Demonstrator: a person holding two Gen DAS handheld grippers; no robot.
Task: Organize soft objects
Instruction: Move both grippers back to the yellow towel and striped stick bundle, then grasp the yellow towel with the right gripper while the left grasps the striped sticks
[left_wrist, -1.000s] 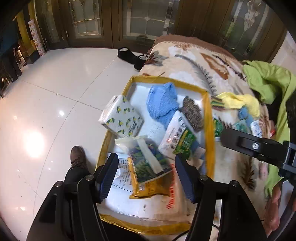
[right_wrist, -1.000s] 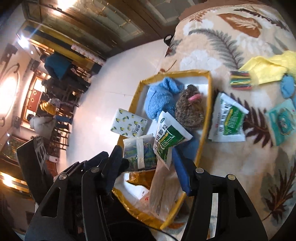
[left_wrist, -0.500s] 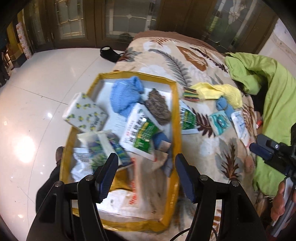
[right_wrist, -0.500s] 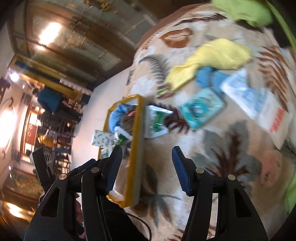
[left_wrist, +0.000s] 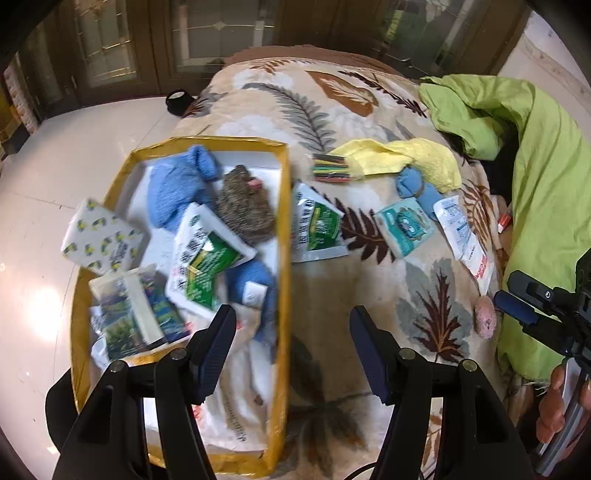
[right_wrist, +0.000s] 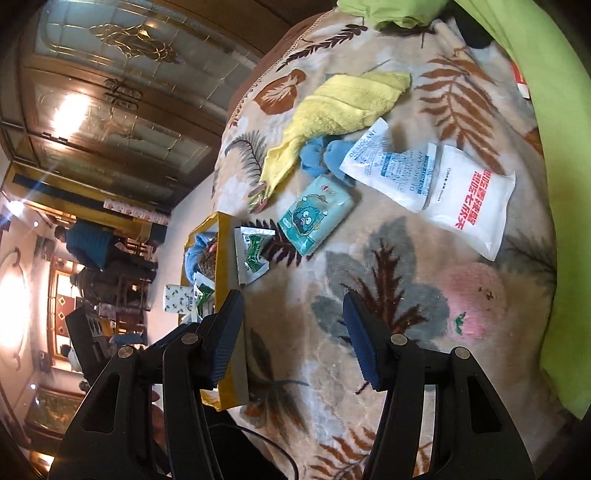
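Both your claws stand spread with nothing between the pads: the left gripper (left_wrist: 291, 347) above the yellow-rimmed box (left_wrist: 282, 229), the right gripper (right_wrist: 293, 332) over the blanket (right_wrist: 388, 295). The teal tissue pack (right_wrist: 314, 218) lies on the blanket, just beside the green sachet (right_wrist: 253, 254). Expect it to be light, squashy and slick-wrapped; pinch it across the narrow sides. Only the left view shows what lies in the box; only the right view shows the white pouch (right_wrist: 469, 199) clearly.
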